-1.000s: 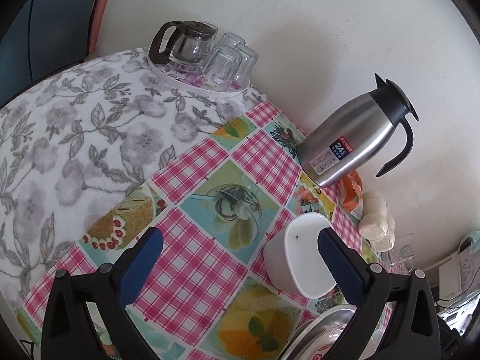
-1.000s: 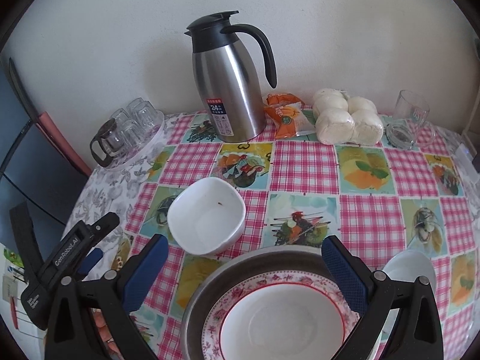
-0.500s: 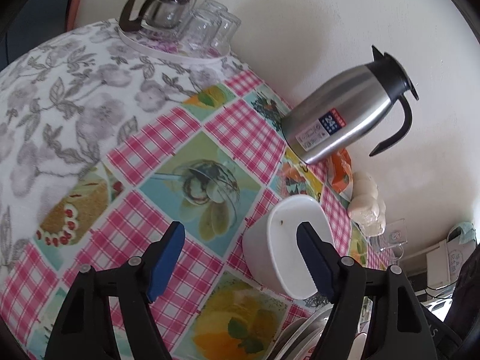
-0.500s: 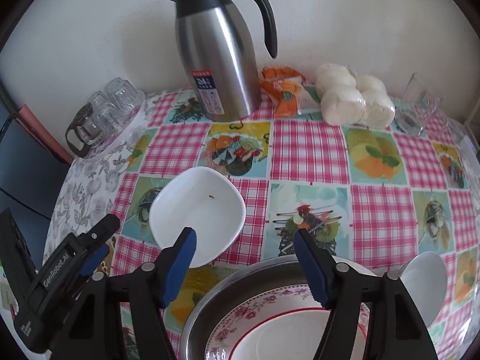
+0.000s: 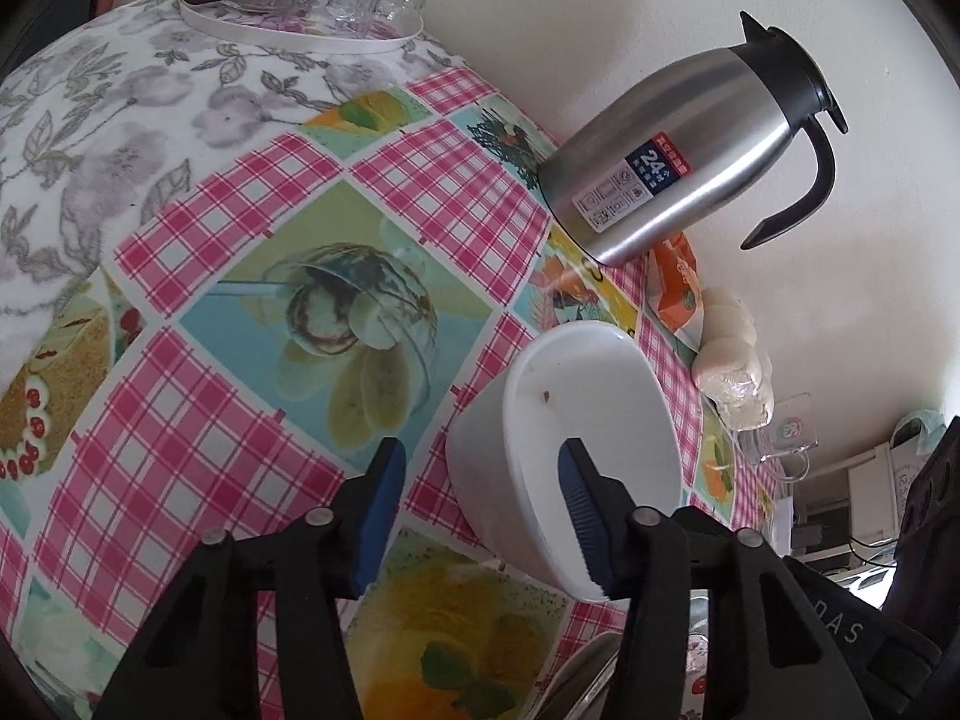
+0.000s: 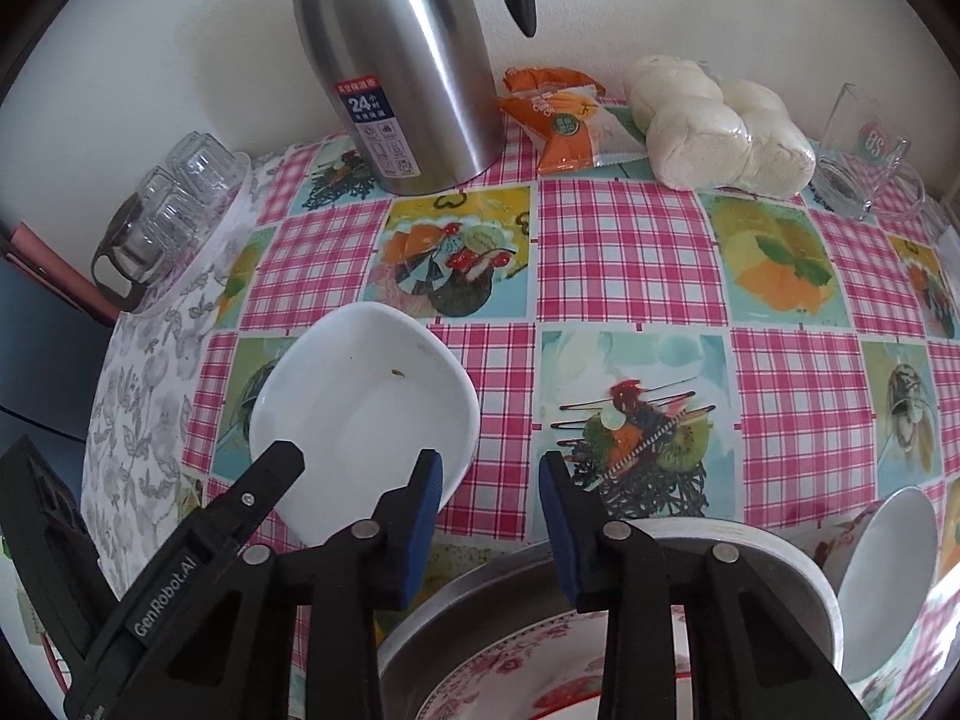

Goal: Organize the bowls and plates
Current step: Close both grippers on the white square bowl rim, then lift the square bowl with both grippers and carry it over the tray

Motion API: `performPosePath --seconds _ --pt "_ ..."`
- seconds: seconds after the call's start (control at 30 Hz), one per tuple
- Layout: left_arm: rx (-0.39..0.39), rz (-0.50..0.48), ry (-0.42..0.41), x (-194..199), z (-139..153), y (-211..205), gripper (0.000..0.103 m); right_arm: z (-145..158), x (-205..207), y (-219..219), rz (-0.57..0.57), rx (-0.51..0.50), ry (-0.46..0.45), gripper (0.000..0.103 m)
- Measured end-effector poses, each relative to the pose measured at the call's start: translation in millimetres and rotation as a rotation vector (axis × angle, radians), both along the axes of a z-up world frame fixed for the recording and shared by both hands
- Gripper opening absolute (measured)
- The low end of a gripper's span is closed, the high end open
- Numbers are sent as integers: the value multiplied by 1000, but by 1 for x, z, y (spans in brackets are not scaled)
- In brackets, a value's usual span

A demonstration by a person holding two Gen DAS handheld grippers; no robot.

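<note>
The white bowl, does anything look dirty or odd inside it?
Yes. The white bowl has a small brown speck on its inner wall near the far rim, perhaps a food crumb. Otherwise it looks clean and undamaged.

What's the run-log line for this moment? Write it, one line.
left gripper: closing, white square bowl wall between jaws, not yet gripped | right gripper: closing, nothing between jaws

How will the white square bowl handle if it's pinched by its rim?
The white square bowl looks rigid and glazed, so likely slippery against the pads. The left gripper is closing over one wall only, so it may tilt. Probably ceramic: chips if dropped.
</note>
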State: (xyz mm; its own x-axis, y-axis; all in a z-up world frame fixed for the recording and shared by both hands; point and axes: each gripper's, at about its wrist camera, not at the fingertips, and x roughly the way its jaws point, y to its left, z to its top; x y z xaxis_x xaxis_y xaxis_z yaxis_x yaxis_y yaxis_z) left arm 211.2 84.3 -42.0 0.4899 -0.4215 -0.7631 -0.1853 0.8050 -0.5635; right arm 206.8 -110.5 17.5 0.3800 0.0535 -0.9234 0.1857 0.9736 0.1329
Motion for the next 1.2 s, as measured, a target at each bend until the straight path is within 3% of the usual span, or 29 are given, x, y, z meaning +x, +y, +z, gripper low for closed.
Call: performPosePath --seconds 0.13,0.23,0.57,1.0,1.2 --pt "7 -19 0 3 -3 -3 34 -4 6 5 6 -1 10 27" --pt "-4 -25 -7 5 -6 -4 32 -9 9 8 4 0 28 21" --pt "-11 -10 -2 8 -11 0 32 -20 15 21 45 -20 62 19" --pt "91 37 36 4 -11 13 34 -24 18 40 112 -34 82 19" --pt "91 70 74 3 -20 27 24 -31 18 56 158 -18 98 19"
